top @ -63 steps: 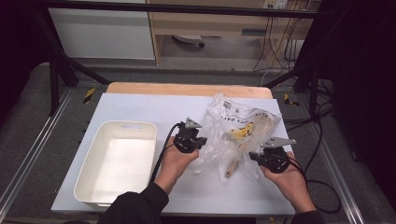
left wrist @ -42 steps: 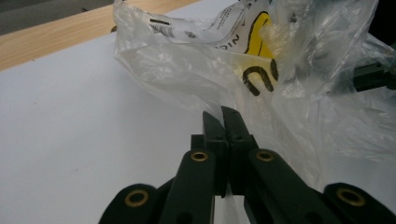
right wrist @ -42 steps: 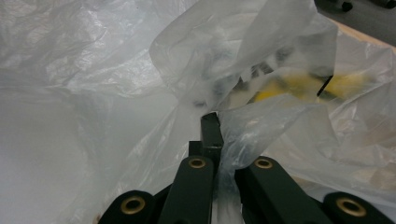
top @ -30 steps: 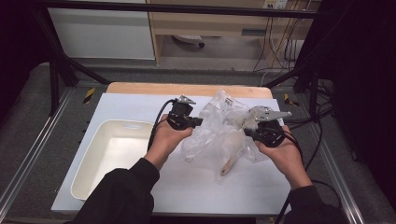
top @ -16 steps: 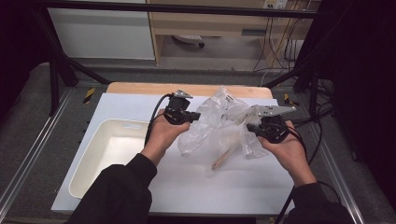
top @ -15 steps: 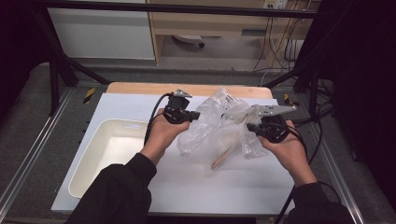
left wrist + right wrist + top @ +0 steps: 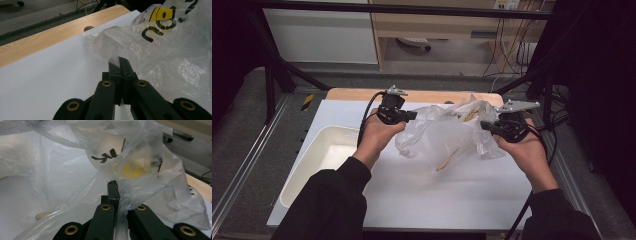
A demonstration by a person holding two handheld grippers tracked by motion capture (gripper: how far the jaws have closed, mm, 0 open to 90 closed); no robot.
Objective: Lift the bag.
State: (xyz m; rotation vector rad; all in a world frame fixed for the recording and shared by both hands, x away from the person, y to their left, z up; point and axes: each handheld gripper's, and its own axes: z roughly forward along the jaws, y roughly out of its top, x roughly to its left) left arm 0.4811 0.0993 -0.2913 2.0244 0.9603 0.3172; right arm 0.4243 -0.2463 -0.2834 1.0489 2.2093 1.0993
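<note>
- A white tub (image 7: 307, 167) sits at the left edge of the desk (image 7: 472, 192), open side up; a dark sleeve (image 7: 324, 200) crosses its near corner.
- The left gripper (image 7: 404, 116) is held above the desk toward the far edge, just right of the tub. Its fingers (image 7: 113, 68) are pinched together on a fold of the clear plastic bag (image 7: 447, 135), with the film caught between the tips in the left gripper view.
- The bag hangs stretched between the two grippers, over the far middle of the desk, crumpled and see-through, with black lettering and a yellow patch (image 7: 162, 13) printed on it.
- A thin wooden stick (image 7: 448, 160) shows through the bag, slanting down toward the desk with its lower end near the white surface.
- The right gripper (image 7: 487, 126) is up near the right edge, its fingers (image 7: 113, 191) clamped on the bag's other side, plastic bunched between them.
</note>
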